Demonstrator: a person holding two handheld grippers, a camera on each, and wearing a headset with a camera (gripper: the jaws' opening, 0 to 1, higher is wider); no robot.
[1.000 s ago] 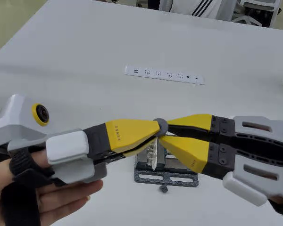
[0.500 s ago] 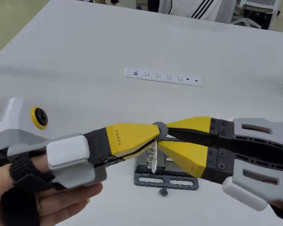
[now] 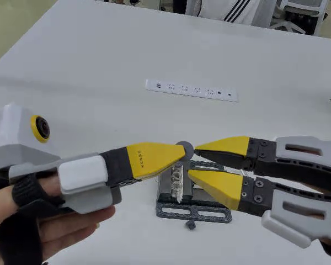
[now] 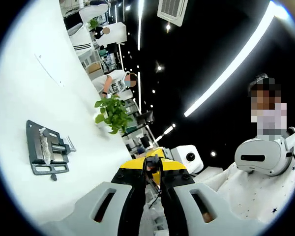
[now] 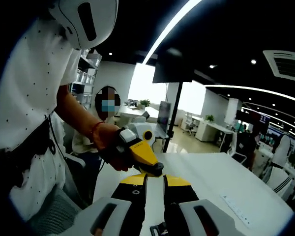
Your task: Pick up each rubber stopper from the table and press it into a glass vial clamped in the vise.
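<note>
- Head view: the left gripper (image 3: 179, 154) has its claw clamped on a grey rubber stopper (image 3: 185, 149). It holds the stopper in the air just above the vise (image 3: 194, 208), probably to bring it down onto the glass vial (image 3: 177, 185) clamped there.
- The right gripper (image 3: 194, 160) faces it tip to tip with its claw apart and nothing in it. This looks like a handover pose. Whether its upper tip touches the stopper cannot be told.
- The vise sits on the white table (image 3: 99, 66), with a power strip (image 3: 191, 89) well behind it.
- Left gripper view: the vise appears unobstructed, off to one side, with its screw handle (image 4: 69, 146) sticking out.
- Right gripper view: a hand (image 5: 110, 147) grips the left gripper, and the stopper's dark end sits at its tip.
</note>
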